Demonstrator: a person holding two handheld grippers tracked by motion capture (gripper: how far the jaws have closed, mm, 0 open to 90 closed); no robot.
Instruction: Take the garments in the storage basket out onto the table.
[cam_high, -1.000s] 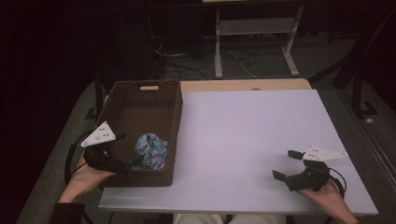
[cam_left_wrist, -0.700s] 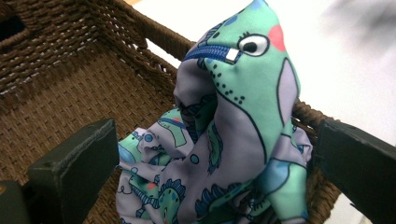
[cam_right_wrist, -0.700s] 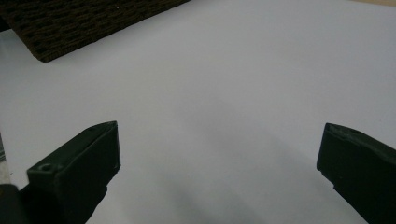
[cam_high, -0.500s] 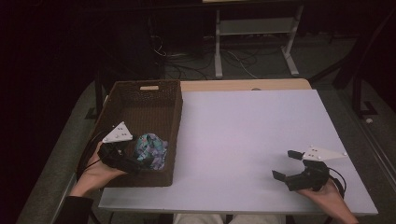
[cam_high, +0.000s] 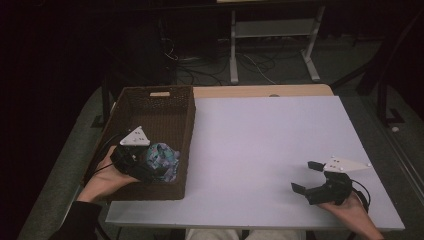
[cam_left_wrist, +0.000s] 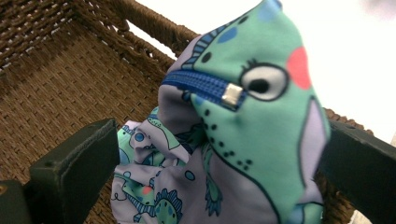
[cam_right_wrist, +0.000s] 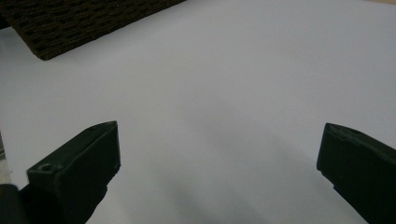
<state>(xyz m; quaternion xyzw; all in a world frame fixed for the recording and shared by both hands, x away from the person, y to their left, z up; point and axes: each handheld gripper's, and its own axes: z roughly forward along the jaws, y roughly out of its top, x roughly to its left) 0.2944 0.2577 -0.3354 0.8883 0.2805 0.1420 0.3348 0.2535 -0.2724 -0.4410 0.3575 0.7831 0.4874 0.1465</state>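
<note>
Landmark: wicker basket (cam_high: 185, 131), at left end of white table (cam_high: 270, 145). Dinosaur-print cloth (cam_high: 162, 159) with blue zipper (cam_left_wrist: 201, 86) lies bunched inside basket, at near right corner. Left gripper (cam_high: 145, 165) inside basket, jaws spread wide either side of cloth, not clamped. Right gripper (cam_high: 306, 176) far right of basket, over bare table, jaws wide apart, holding nothing.

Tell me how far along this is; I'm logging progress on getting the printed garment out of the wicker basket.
Done: the left gripper is down in the wicker basket, its open jaws on either side of the dinosaur-print garment. In hand: the grasp itself; the jaws are not yet shut on the cloth. Left: closing, lifting the garment out, probably onto the white table, where the right gripper waits open and empty.
</note>
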